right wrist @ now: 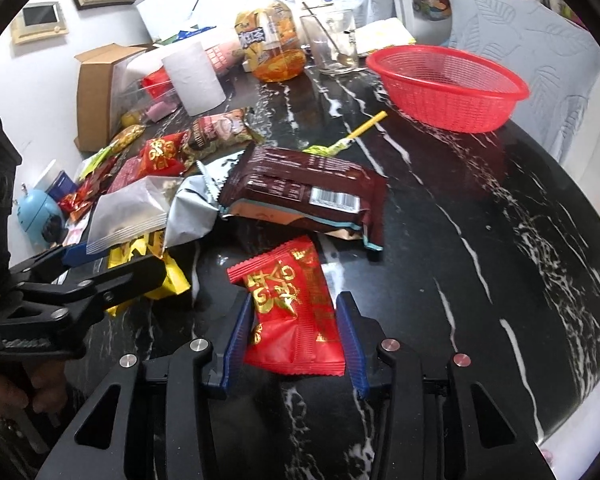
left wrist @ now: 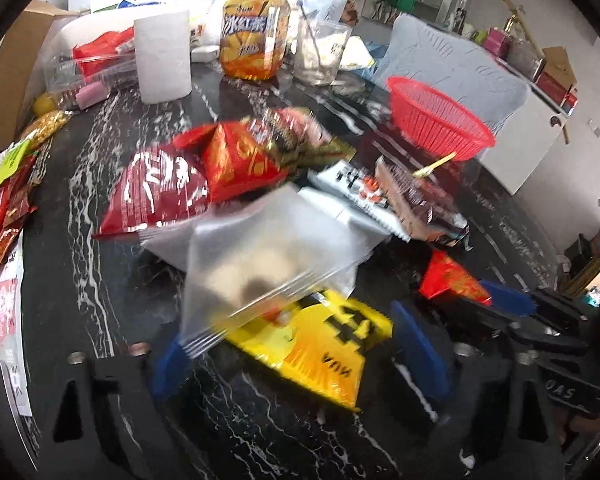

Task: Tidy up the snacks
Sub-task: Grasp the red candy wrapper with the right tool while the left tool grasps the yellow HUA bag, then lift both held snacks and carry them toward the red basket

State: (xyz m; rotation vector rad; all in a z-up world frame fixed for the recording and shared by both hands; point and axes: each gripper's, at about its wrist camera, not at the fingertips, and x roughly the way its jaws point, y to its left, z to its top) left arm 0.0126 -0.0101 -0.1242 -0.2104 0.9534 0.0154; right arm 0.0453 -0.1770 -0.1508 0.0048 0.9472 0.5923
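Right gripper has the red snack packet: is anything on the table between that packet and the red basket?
Nothing visible blocks it. From the red packet in the right gripper, bare black marble leads to the red basket. The brown packet and yellow stick lie left of that line.

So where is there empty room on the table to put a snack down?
Bare black table lies right of the brown packet, in front of the red basket. The left side is crowded with piled snack packets.

Bare dark tabletop (right wrist: 480,240) open toward red basket (right wrist: 448,88), snack pile (right wrist: 292,196) crowding left side
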